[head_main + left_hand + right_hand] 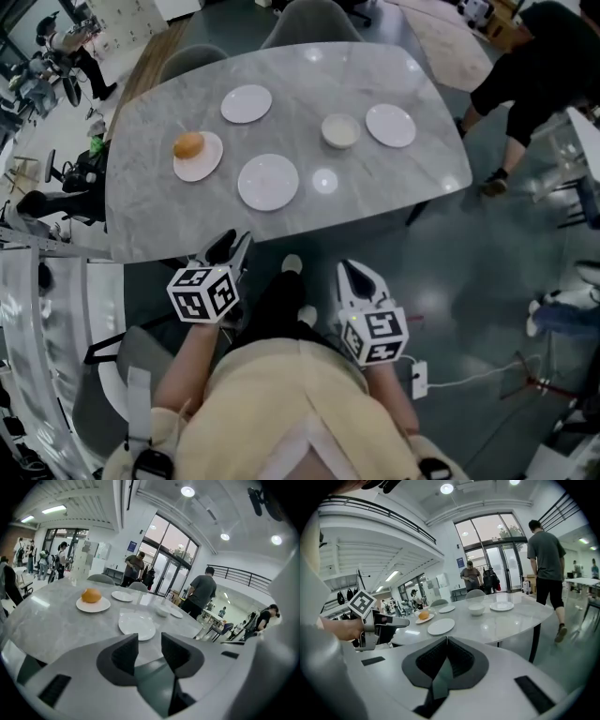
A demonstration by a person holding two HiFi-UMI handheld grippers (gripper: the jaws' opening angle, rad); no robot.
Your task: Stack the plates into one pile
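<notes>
Plate nearest us lies on the worktop straight ahead of our left claw, which is released and empty; our clenched right claw hangs farther off.

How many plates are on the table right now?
4. Far plate at the back; left plate carrying an orange food item; near plate at the front, middle; right plate beside the bowl. None seems hidden.

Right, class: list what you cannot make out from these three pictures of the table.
Orange item: head view, too small to tell fruit from bread.
Bowl: contents unclear, too small in head view, side-on in both gripper views.
Person: head view, cut off by the top edge.
</notes>
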